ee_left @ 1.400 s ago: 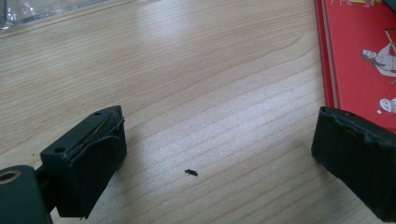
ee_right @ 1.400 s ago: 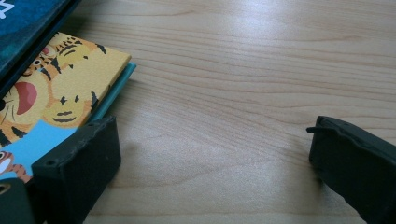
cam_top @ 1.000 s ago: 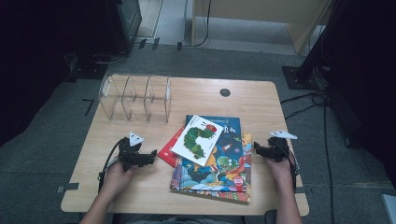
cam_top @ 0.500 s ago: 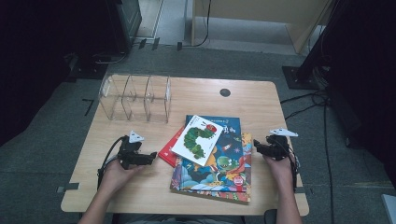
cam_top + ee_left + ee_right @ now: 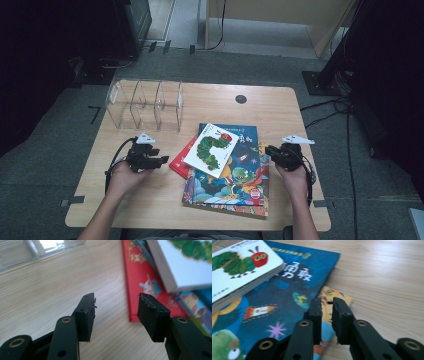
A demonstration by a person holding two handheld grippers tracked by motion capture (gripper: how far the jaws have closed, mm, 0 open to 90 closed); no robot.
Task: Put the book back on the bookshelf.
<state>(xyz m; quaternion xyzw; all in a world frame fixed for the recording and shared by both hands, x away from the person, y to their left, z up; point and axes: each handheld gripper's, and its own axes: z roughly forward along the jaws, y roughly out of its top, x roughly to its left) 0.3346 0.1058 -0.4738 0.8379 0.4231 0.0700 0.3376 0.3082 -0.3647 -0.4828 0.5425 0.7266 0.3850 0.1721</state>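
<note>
On the wooden table (image 5: 210,102), stacked picture books (image 5: 227,170) are being flanked; the left gripper (image 5: 116,312) is being held wide open, empty, beside the red book (image 5: 140,287); the right gripper (image 5: 327,315) is being held nearly closed, empty. An approach seems in hand; next, one book's edge likely needs pinching toward the clear rack (image 5: 145,105).

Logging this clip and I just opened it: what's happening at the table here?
A person sits with a gripper in each hand, holding nothing. The left gripper, jaws apart, points at the red book beside the pile. The right gripper, jaws nearly together, sits at the pile's right edge. The caterpillar book lies on top; the clear organizer stands behind.
</note>
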